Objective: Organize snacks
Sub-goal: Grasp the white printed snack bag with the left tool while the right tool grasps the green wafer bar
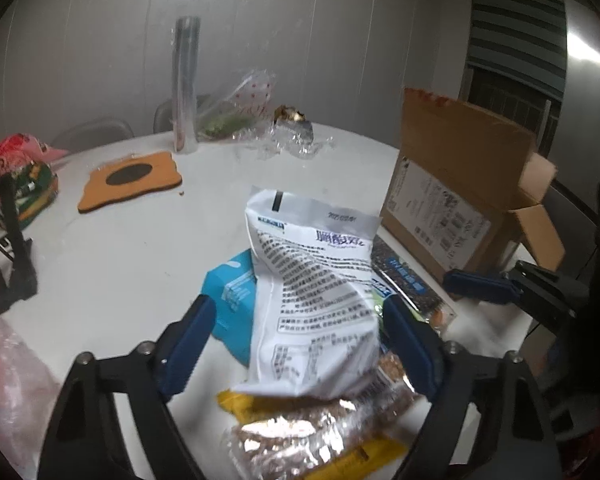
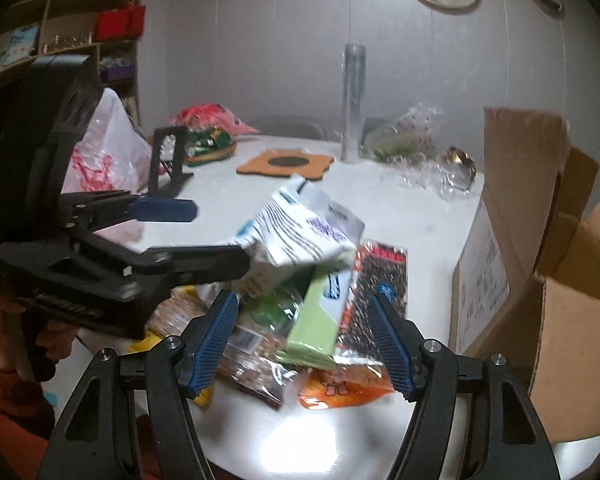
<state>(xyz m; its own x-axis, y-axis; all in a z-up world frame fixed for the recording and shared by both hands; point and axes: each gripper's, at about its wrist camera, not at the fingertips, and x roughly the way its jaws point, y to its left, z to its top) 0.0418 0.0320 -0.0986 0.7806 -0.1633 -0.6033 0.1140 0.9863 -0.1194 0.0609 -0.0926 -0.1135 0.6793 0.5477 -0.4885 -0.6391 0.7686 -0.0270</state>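
Note:
A heap of snacks lies on the white table (image 1: 140, 240). A white printed packet (image 1: 312, 280) stands tilted between the fingers of my left gripper (image 1: 298, 300); the left pad stays clear of it, so this gripper is open. Under it lie a teal box (image 1: 232, 288), a foil-wrapped brown snack (image 1: 320, 420) and a yellow packet (image 1: 240, 400). My right gripper (image 2: 302, 297) is open around a light green box (image 2: 316, 320), with gaps at both pads. A dark packet (image 2: 380, 276) and an orange packet (image 2: 340, 388) lie beside it. The open cardboard box (image 2: 540, 320) stands at the right.
An orange coaster mat (image 1: 132, 180), a tall foil roll (image 1: 186, 84) and crumpled clear bags (image 1: 240, 108) sit at the table's back. A black stand (image 1: 8, 240), a red-and-green snack bag (image 1: 20, 176) and a white plastic bag (image 2: 108, 152) are at the left.

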